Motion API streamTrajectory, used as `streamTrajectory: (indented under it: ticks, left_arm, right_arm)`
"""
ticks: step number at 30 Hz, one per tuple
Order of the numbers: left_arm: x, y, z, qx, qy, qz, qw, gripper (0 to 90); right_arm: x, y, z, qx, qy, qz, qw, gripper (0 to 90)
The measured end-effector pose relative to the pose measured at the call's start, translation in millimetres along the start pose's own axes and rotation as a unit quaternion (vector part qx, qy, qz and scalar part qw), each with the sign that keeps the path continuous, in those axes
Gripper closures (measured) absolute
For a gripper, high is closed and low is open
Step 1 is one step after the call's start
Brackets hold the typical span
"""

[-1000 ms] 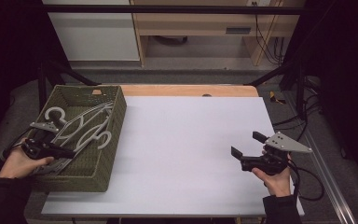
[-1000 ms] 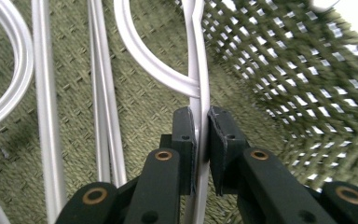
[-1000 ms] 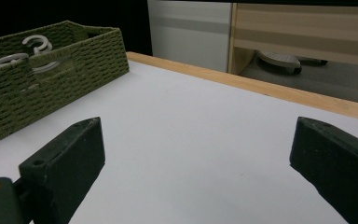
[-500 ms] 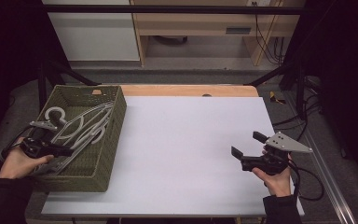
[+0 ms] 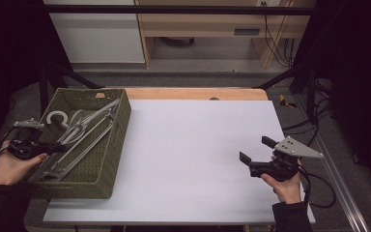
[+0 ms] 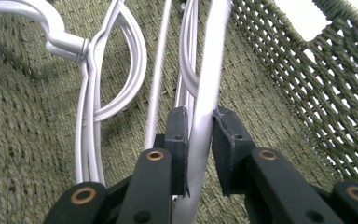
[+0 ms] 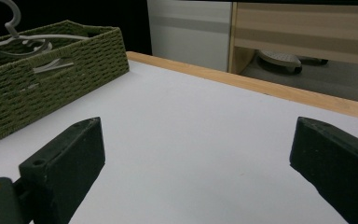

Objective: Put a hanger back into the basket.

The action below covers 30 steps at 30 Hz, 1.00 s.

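A green woven basket [image 5: 113, 145] stands at the table's left and holds several pale grey hangers [image 5: 84, 128]. Inside the basket, my left gripper [image 5: 60, 146] is shut on one hanger's arm. The left gripper view shows that arm [image 6: 209, 84] pinched between the black pads of the left gripper [image 6: 200, 119], with a hanger hook [image 6: 9, 14] at the upper left. My right gripper [image 5: 255, 149] hovers open and empty over the white table at the right. Seen from the right gripper [image 7: 196, 135], the basket [image 7: 51, 79] sits far off to the left.
The white table top [image 5: 188, 154] spreads between the basket and the right hand, with a wooden strip [image 5: 193, 93] along its far edge. Beyond the table are a cabinet and a wooden shelf. Cables lie on the floor to the right.
My left gripper has drawn back a little to the left with the hanger arm in it, and the hangers have shifted in the basket. The right gripper has stayed put.
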State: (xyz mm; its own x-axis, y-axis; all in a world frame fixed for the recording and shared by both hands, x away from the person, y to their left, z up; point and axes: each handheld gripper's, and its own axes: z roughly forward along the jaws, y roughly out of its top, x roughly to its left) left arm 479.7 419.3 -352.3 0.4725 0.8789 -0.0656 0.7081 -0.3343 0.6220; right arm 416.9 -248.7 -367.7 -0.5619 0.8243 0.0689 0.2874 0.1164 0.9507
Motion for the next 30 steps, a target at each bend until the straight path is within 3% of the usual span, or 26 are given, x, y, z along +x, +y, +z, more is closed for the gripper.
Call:
streamTrajectory:
  ticks: [6,7,8,11,14,18,22,24,27,30]
  left_arm:
    - [1.6,2.5,0.4,0.000,0.038,-0.001,0.9993,77.9]
    - [1.8,2.5,0.9,-0.001,0.050,0.000,0.9987,77.8]
    - [1.6,3.3,1.3,0.004,0.076,0.005,0.9971,77.9]
    - [3.2,5.8,4.9,0.018,0.104,-0.005,0.9944,78.0]
    - [7.3,7.3,8.8,0.025,0.111,-0.018,0.9933,77.8]
    - [13.5,8.2,15.3,0.042,0.131,-0.035,0.9898,74.7]
    - [12.2,6.2,16.8,0.025,0.138,-0.036,0.9894,64.6]
    - [7.2,5.6,11.2,0.009,0.136,-0.025,0.9903,58.6]
    - [0.6,5.0,1.4,-0.016,0.125,-0.020,0.9918,57.6]
    - [-4.1,7.2,-2.8,-0.017,0.145,-0.018,0.9892,56.8]
  right_arm:
    - [-0.3,0.2,-0.4,-0.001,0.000,-0.002,1.0000,3.3]
    - [-0.4,0.2,-0.5,-0.002,0.000,-0.001,1.0000,3.3]
    - [-0.5,0.1,-0.4,-0.001,-0.001,-0.001,1.0000,3.3]
    - [0.0,0.0,-0.1,0.000,0.000,0.000,1.0000,3.3]
    - [0.2,0.0,0.3,-0.001,0.000,-0.002,1.0000,3.3]
    - [-0.1,0.2,-0.3,-0.001,0.000,-0.001,1.0000,3.3]
    - [0.0,0.3,-0.3,-0.001,0.000,-0.002,1.0000,3.3]
    - [-0.6,0.3,-0.8,-0.002,-0.001,-0.002,1.0000,3.3]
    - [-0.6,0.4,-1.4,-0.002,0.001,-0.002,1.0000,3.3]
    - [0.5,0.1,0.0,0.000,0.000,-0.002,1.0000,3.3]
